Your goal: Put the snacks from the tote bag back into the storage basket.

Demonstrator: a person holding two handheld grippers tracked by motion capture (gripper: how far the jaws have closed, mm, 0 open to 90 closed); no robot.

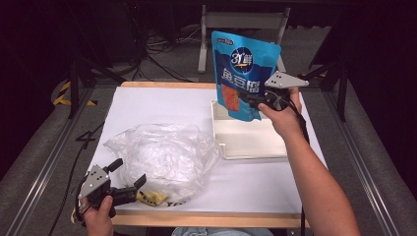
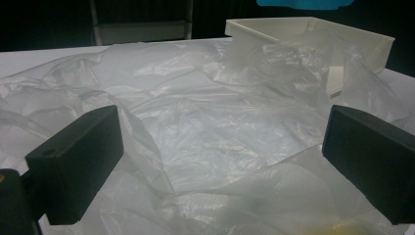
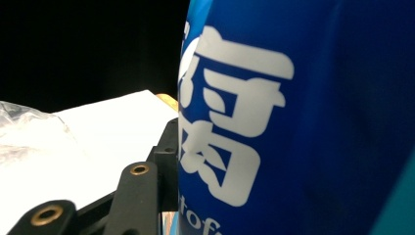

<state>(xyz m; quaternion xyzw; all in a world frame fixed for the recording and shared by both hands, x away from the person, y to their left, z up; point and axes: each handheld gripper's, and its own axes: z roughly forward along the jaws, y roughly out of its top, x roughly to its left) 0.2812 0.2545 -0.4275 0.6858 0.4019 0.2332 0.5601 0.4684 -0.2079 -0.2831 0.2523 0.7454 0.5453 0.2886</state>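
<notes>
A blue snack pouch (image 1: 243, 73) with white lettering hangs upright over the far end of a white tray (image 1: 255, 145). My right gripper (image 1: 253, 101) is shut on its lower right side. In the right gripper view the pouch (image 3: 303, 122) fills the right side, with one black finger (image 3: 165, 159) against it. A crumpled clear plastic bag (image 1: 162, 157) lies at the front left of the table. My left gripper (image 1: 130, 173) stands open at the bag's near left edge. In the left gripper view the bag (image 2: 195, 122) lies between the wide-apart jaws, which do not press on it.
A yellow packet (image 1: 152, 199) shows under the bag's near edge. White paper (image 1: 162, 105) covers the wooden table. The tray (image 2: 362, 41) stands just beyond the bag. Dark floor, cables and a metal stand (image 1: 243, 22) lie behind the table.
</notes>
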